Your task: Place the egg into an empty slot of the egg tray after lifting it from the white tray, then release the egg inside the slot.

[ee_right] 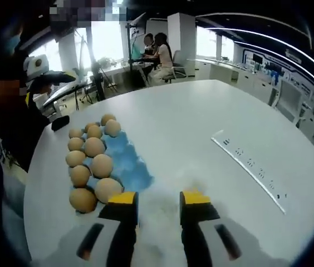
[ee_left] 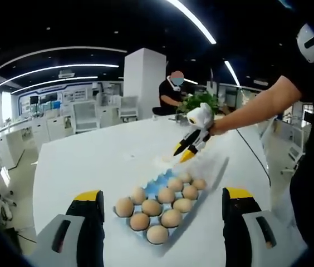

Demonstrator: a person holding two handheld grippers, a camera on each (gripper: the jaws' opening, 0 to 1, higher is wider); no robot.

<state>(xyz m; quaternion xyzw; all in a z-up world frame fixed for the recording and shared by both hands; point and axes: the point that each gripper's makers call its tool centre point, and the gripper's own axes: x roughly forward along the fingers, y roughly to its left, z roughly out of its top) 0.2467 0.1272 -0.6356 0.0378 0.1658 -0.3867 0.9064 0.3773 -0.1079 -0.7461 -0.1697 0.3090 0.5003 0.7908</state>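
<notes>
Smooth, slightly glossy white table (ee_right: pixel 212 128) here; matt tan eggs (ee_right: pixel 94 147) sit in a blue plastic-looking egg tray (ee_right: pixel 128 161), beside gripper tips of shiny yellow plastic.

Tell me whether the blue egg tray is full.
Not full: the egg tray holds eggs along one side, while the other side shows bare blue slots.

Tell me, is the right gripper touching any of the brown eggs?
Apart. In the right gripper view, the right gripper is open, with blue egg tray showing between its tips and the nearest brown egg.
</notes>
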